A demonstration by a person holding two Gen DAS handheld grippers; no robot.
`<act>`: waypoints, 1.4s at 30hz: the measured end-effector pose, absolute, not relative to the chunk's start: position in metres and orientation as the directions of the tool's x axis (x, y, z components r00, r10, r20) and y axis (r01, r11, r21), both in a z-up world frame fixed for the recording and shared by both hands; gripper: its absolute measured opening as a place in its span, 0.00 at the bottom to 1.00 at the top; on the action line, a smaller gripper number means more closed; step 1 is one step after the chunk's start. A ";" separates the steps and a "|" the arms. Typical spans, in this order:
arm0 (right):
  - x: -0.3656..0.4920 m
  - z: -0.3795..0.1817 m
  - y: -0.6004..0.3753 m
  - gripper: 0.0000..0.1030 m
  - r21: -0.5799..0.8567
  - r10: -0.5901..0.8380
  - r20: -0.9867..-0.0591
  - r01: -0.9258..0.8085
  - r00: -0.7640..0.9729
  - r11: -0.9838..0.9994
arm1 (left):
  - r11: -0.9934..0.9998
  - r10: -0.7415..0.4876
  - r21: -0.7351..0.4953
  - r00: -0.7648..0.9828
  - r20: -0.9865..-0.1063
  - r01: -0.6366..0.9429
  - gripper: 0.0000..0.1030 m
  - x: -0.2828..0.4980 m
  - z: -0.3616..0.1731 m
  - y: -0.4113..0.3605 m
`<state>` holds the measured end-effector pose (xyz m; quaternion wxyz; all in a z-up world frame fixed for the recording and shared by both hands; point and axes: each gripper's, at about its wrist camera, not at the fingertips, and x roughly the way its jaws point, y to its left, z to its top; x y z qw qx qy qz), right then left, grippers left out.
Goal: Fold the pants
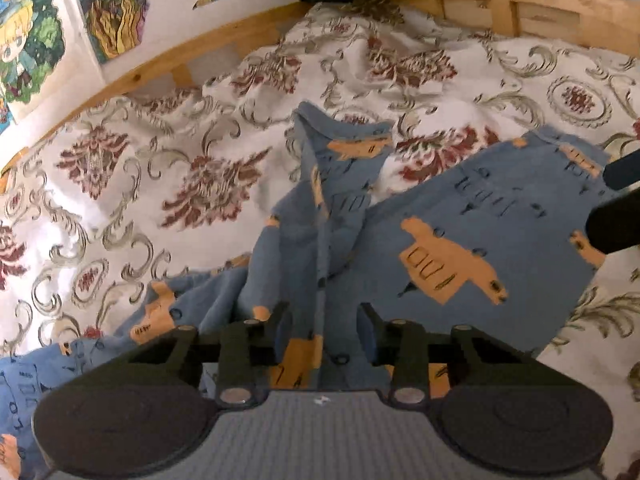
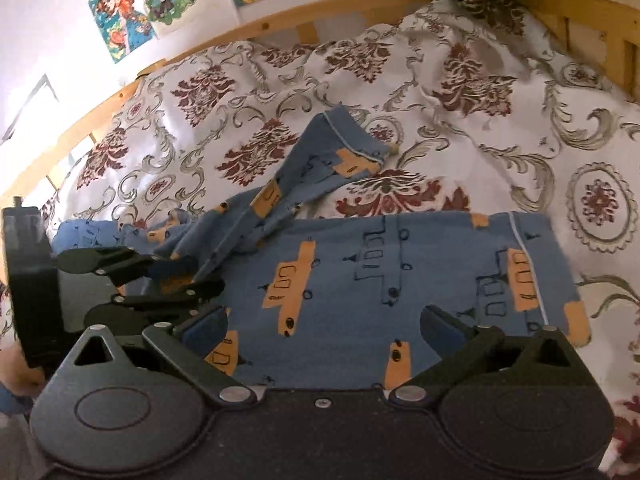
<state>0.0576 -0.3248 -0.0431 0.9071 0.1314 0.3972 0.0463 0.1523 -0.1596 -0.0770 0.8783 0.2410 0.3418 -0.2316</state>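
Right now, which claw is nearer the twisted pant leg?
Left. The left claw straddles the base of the twisted pant leg, its jaws partly open; the right claw is open over the flat pant leg beside it.

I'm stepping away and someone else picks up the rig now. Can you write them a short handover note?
Left claw: part open, a bunched ridge of the pants between its fingers; whether it grips is unclear.
Right claw: open wide, over the flat leg, holding nothing.
Pants lie on the floral bedspread: one leg flat, the other leg twisted and crumpled toward the bed frame.
Done: no clean fold visible.
Left: straighten the twisted leg, lay it over the flat one, then fold.
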 end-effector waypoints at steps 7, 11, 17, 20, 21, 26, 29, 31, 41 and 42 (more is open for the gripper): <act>0.076 -0.044 -0.314 0.99 0.270 0.229 -0.695 -0.047 0.682 0.962 | 0.795 -0.237 0.230 0.637 -0.734 0.561 0.02 0.163 -0.081 -0.152; 0.128 -0.033 -0.318 0.92 0.304 0.278 -0.701 -0.077 0.657 0.950 | 0.771 -0.242 0.269 0.655 -0.716 0.578 0.01 0.155 -0.078 -0.154; 0.232 -0.033 -0.314 0.82 0.422 0.359 -0.731 -0.028 0.580 0.906 | 0.756 -0.259 0.275 0.657 -0.708 0.594 0.01 0.152 -0.080 -0.158; 0.278 -0.035 -0.309 0.73 0.399 0.327 -0.767 0.011 0.551 0.917 | 0.760 -0.263 0.264 0.653 -0.711 0.594 0.02 0.153 -0.080 -0.158; 0.291 -0.036 -0.309 0.69 0.400 0.321 -0.774 0.028 0.545 0.916 | 0.761 -0.265 0.259 0.650 -0.712 0.594 0.02 0.154 -0.080 -0.157; 0.336 -0.040 -0.309 0.57 0.369 0.282 -0.830 0.097 0.481 0.924 | 0.759 -0.279 0.249 0.647 -0.710 0.601 0.01 0.155 -0.079 -0.156; 0.344 -0.042 -0.308 0.56 0.353 0.274 -0.854 0.105 0.442 0.930 | 0.762 -0.287 0.233 0.638 -0.714 0.604 0.02 0.156 -0.079 -0.155; 0.348 -0.043 -0.306 0.56 0.337 0.262 -0.863 0.107 0.432 0.935 | 0.764 -0.290 0.226 0.634 -0.717 0.604 0.02 0.157 -0.079 -0.155; 0.369 -0.051 -0.312 0.15 0.351 0.238 -0.840 0.153 0.488 0.924 | 0.769 -0.294 0.215 0.631 -0.718 0.603 0.01 0.160 -0.081 -0.155; 0.368 -0.050 -0.317 0.11 0.375 0.246 -0.823 0.163 0.513 0.913 | 0.769 -0.296 0.214 0.632 -0.716 0.603 0.01 0.159 -0.080 -0.154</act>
